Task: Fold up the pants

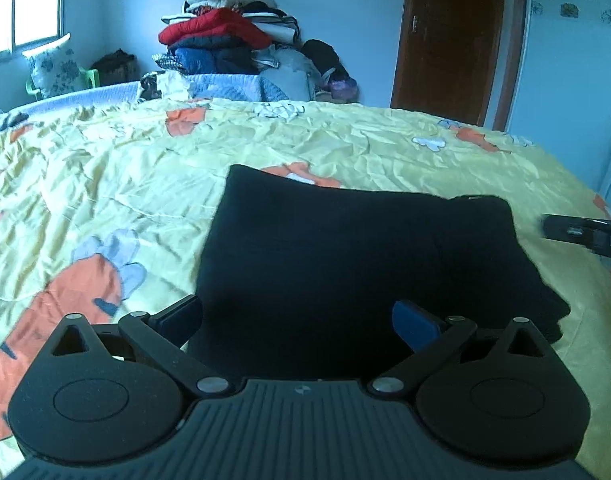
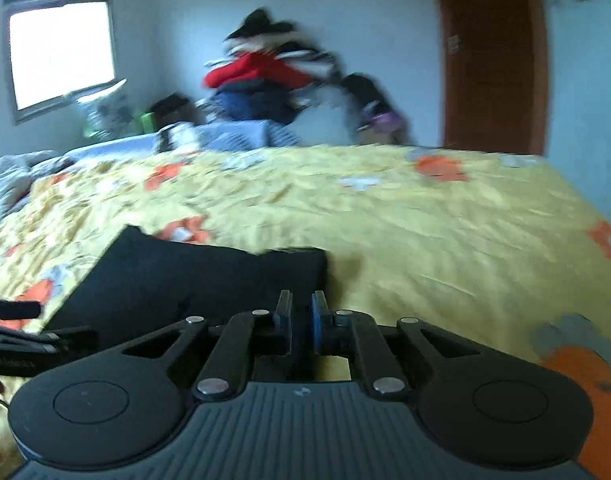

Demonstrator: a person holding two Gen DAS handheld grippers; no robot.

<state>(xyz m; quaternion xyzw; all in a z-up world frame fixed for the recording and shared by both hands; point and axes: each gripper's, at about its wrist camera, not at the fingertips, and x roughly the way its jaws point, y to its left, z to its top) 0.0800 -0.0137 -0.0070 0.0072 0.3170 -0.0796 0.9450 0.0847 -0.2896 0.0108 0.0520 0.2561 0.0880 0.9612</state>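
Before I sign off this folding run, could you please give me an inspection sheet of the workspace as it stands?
Surface: bed with a wrinkled yellow flower-print cover.
Job's things: black pants lying folded into a flat block on the cover.
Clutter: clothes pile stacked against the far wall, beyond the bed.
Grippers: left gripper open above the pants' near edge, nothing between its fingers; right gripper shut, empty, by the pants' right edge.
Cables: nothing seen.
Surroundings: window at left, brown wooden door at right, pale walls.
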